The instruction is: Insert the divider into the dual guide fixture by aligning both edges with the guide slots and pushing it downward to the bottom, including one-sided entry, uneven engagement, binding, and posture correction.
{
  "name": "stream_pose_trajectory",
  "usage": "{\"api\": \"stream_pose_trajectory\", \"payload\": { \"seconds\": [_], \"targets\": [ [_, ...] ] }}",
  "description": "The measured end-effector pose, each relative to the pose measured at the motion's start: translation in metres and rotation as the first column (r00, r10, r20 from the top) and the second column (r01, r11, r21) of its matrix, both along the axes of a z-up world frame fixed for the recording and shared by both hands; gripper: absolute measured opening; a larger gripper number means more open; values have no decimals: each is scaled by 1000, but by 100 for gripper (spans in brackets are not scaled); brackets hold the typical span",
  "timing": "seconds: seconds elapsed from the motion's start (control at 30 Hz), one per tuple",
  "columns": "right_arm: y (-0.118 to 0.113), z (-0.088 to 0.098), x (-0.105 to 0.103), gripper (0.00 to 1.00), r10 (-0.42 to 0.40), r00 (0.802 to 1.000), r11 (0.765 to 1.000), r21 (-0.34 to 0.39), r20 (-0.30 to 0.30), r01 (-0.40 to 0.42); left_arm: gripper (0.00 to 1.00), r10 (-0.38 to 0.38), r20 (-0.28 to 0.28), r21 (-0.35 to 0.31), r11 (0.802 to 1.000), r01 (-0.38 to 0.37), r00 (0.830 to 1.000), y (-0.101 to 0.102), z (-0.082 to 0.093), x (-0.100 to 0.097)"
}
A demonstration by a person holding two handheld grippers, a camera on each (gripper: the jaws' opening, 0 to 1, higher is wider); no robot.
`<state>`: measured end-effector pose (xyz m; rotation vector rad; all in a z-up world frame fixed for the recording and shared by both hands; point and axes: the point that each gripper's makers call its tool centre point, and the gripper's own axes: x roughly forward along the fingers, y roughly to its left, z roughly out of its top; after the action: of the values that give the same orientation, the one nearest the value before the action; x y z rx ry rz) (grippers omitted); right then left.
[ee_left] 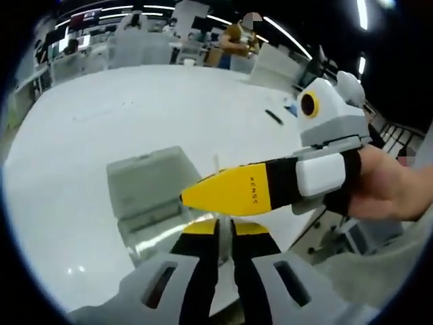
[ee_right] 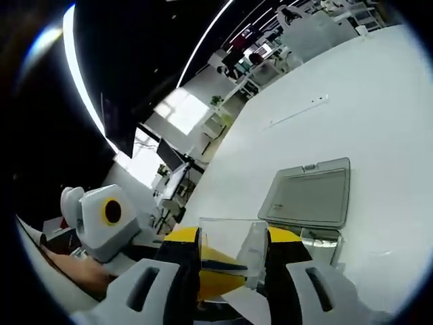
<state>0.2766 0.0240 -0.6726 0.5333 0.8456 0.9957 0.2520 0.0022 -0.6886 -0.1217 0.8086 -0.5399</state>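
Observation:
A clear plastic divider (ee_right: 233,245) stands face-on between my right gripper's (ee_right: 233,261) yellow-tipped fingers, its side edges meeting both, so that gripper looks shut across it. In the left gripper view the divider (ee_left: 216,164) is a thin edge-on line rising from my left gripper (ee_left: 224,233), whose jaws are nearly together on it. The right gripper (ee_left: 237,191), held by a hand, crosses just above the left fingertips. The grey fixture box (ee_left: 145,186) lies on the white table beyond with its lid open; in the right gripper view the box (ee_right: 312,196) is to the right, apart from the divider.
The white table (ee_left: 135,115) is wide, and its near edge runs under the grippers. A small black object (ee_left: 274,116) lies at the far right of it. Desks, chairs and a person (ee_left: 238,35) are far behind. The left gripper (ee_right: 108,217) enters the right gripper view from the left.

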Motion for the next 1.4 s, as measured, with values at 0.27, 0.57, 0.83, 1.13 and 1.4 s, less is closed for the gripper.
{"api": "stream_pose_trajectory", "payload": {
  "seconds": [0.27, 0.57, 0.83, 1.13, 1.4],
  "targets": [
    [1, -4, -4, 33, -2, 1000, 1000, -15, -31, 2, 2, -6, -29, -6, 1000, 6, 1000, 2, -2, -5],
    [4, -6, -9, 34, 0, 998, 1000, -13, -66, -1, 1, -41, -48, 9, 999, 42, 998, 5, -4, -10],
    [4, -7, -13, 34, 25, 997, 1000, -7, -76, -25, 1, -51, -72, -6, 999, 51, 996, 8, -5, -13],
    [5, -2, -13, 40, 32, 997, 999, 16, -73, -31, 1, -61, -79, -21, 998, 59, 995, 12, -5, -17],
    [3, 0, -14, 41, 35, 997, 999, 29, -72, -33, 1, -50, -96, -49, 998, 46, 994, 17, -3, -19]
  ]
}}
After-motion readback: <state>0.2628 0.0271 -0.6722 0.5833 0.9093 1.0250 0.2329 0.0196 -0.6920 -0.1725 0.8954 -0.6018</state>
